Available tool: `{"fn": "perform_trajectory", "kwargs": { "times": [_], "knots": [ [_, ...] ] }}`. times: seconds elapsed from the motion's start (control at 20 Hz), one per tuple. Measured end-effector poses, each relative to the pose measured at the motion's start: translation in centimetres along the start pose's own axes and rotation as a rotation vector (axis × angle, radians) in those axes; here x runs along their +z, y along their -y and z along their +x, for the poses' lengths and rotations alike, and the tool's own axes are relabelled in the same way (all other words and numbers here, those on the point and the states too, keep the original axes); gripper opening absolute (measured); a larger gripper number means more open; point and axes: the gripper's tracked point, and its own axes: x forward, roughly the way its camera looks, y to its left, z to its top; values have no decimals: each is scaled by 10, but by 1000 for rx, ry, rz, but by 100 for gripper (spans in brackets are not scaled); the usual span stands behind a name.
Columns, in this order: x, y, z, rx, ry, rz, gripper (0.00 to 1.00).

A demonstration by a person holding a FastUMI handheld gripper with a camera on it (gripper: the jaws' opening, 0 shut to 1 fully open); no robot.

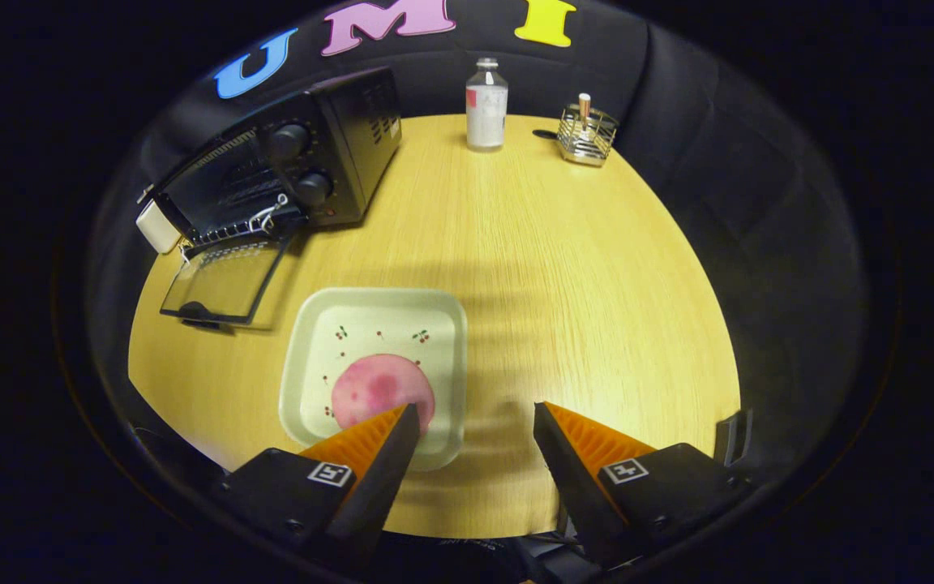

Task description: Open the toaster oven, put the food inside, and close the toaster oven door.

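Pink food (382, 391), one piece, lies on one plate (451, 324) ahead of the gripper (475, 415), jaws spread empty, one toaster oven (305, 162) open.

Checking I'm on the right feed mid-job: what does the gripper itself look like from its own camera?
The gripper has two wedge-shaped fingers tapering to narrow tips, with ribbed inner pads. Each finger sits on a black block with visible screws, and each block carries a small square black-and-white marker on top. Some dark cabling shows below, between the blocks. The fingers stand apart, holding nothing.
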Motion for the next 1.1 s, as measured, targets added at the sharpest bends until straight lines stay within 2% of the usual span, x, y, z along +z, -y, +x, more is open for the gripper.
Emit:
{"fn": "perform_trajectory", "kwargs": {
  "times": [0.05, 0.15, 0.3, 0.4, 0.5, 0.55, 0.7, 0.85, 1.1],
  "knots": [
    [0, 0, 4, 17, -13, -1, 85],
    [-2, -3, 9, 50, -34, -7, 72],
    [-6, -9, 17, 72, -59, -65, 72],
    [-3, -17, 19, 86, -58, -79, 65],
    [-5, -17, 17, 99, -70, -57, 51],
    [-7, -21, 16, 111, -83, -44, 41],
    [-6, -22, 17, 99, -95, -22, 31],
    [-7, -31, 15, 141, -110, 38, 14],
    [-11, -36, 12, 184, -119, 144, 7]
  ]
}}
